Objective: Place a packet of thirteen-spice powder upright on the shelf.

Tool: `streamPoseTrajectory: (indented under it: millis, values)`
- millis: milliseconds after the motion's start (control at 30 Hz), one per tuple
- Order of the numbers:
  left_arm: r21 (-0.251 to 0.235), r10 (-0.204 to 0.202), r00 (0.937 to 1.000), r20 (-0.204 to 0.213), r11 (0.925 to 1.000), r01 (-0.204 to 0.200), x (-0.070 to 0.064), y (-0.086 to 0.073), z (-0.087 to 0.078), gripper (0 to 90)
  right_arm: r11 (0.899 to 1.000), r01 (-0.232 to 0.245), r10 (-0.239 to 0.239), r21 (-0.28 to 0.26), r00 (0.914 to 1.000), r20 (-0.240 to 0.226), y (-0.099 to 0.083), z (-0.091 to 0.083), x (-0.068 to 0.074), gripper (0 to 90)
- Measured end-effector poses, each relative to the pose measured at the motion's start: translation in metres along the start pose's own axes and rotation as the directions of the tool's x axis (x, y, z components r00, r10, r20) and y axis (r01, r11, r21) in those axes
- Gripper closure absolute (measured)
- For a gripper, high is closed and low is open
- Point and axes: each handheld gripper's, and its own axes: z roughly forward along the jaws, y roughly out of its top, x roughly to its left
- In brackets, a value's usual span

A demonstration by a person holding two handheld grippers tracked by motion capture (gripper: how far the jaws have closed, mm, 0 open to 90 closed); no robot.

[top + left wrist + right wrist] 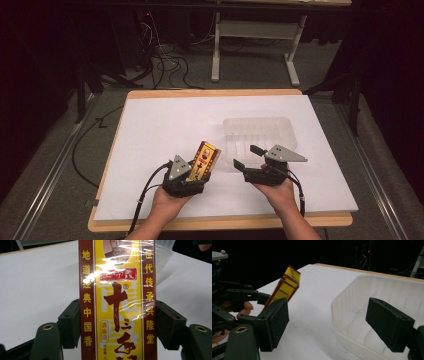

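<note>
Above the white table, the left gripper clamps the yellow seasoning box, lifted and tilted just beside the clear plastic tray, so placing it likely remains, while the right gripper hangs spread wide, holding nothing.

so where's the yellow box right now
In the high view, the box is clamped in the left gripper, just left of the clear tray.

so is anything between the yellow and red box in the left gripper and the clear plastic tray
Nothing visible lies between them. The left gripper holds the yellow and dark red cardboard box off the white sheet, and the clear ribbed plastic tray sits to its right, empty. The open right gripper hovers at the tray's near edge, close to that path.
</note>
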Motion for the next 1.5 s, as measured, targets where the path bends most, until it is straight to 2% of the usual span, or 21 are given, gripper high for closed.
streamPoseTrajectory:
  millis: [100,267,400,567,667,700,733,833,933,967,1033,1167,1233,1433,1500]
  values:
    - [0.0,0.025,0.9993,0.027,0.9997,-0.025,-0.01,-0.004,-0.001,32.5,1.0,-0.003,0.003,-0.007,0.9995,-0.031,0.0,-0.005,0.006,20.0]
    - [-0.032,0.006,0.9985,0.054,0.9995,-0.004,-0.025,-0.006,0.003,32.5,0.999,-0.036,0.035,-0.023,0.9974,-0.063,0.002,-0.008,0.011,19.2]
    - [-0.033,0.022,0.9974,0.069,0.9992,-0.02,-0.032,-0.012,0.007,32.5,0.999,-0.033,0.032,-0.022,0.9971,-0.069,0.002,-0.009,0.016,19.3]
    - [-0.033,0.042,0.996,0.079,0.9987,-0.04,-0.035,-0.016,0.008,32.4,0.998,-0.055,0.055,-0.004,0.9956,-0.076,0.0,-0.005,0.02,23.5]
    - [-0.033,0.039,0.996,0.081,0.9988,-0.036,-0.034,-0.014,0.008,32.4,0.998,-0.065,0.064,-0.006,0.9938,-0.09,-0.001,-0.001,0.02,25.4]
    - [-0.031,0.034,0.9961,0.081,0.999,-0.032,-0.034,-0.014,0.009,32.4,0.996,-0.09,0.089,-0.003,0.9906,-0.104,-0.001,0.001,0.019,27.3]
    - [-0.03,0.032,0.9962,0.08,0.9991,-0.03,-0.034,-0.015,0.009,32.4,0.996,-0.09,0.089,-0.003,0.9906,-0.104,-0.001,0.001,0.019,27.3]
    - [-0.021,0.044,0.9953,0.086,0.9989,-0.042,-0.037,-0.02,0.009,32.4,0.994,-0.106,0.106,0.005,0.9874,-0.118,-0.003,0.004,0.02,33.5]
    - [-0.014,0.051,0.9941,0.096,0.9987,-0.05,-0.039,-0.025,0.01,32.4,0.996,-0.092,0.093,0.016,0.988,-0.123,-0.004,0.006,0.022,40.8]
    - [-0.011,0.068,0.9933,0.093,0.9977,-0.068,-0.039,-0.026,0.011,32.3,0.996,-0.091,0.093,0.019,0.9877,-0.126,-0.004,0.006,0.023,43.3]
    - [-0.01,0.072,0.9937,0.086,0.9974,-0.071,-0.038,-0.028,0.013,32.3,0.994,-0.107,0.11,0.031,0.9868,-0.119,-0.005,0.008,0.023,44.4]
    - [-0.009,0.07,0.9941,0.083,0.9976,-0.069,-0.04,-0.03,0.013,32.3,0.984,-0.17,0.174,0.044,0.9768,-0.125,-0.009,0.007,0.016,49.5]
    - [-0.033,0.087,0.9923,0.088,0.9959,-0.084,-0.043,-0.031,0.013,32.3,0.983,-0.178,0.183,0.055,0.9747,-0.128,-0.011,0.008,0.015,49.3]
    - [-0.03,0.084,0.9927,0.085,0.9962,-0.082,-0.044,-0.032,0.014,32.3,0.979,-0.188,0.197,0.072,0.9695,-0.145,-0.013,0.011,0.016,50.9]
    - [-0.02,0.076,0.9936,0.083,0.997,-0.075,-0.043,-0.033,0.015,32.3,0.977,-0.197,0.208,0.082,0.9674,-0.145,-0.014,0.012,0.016,55.5]
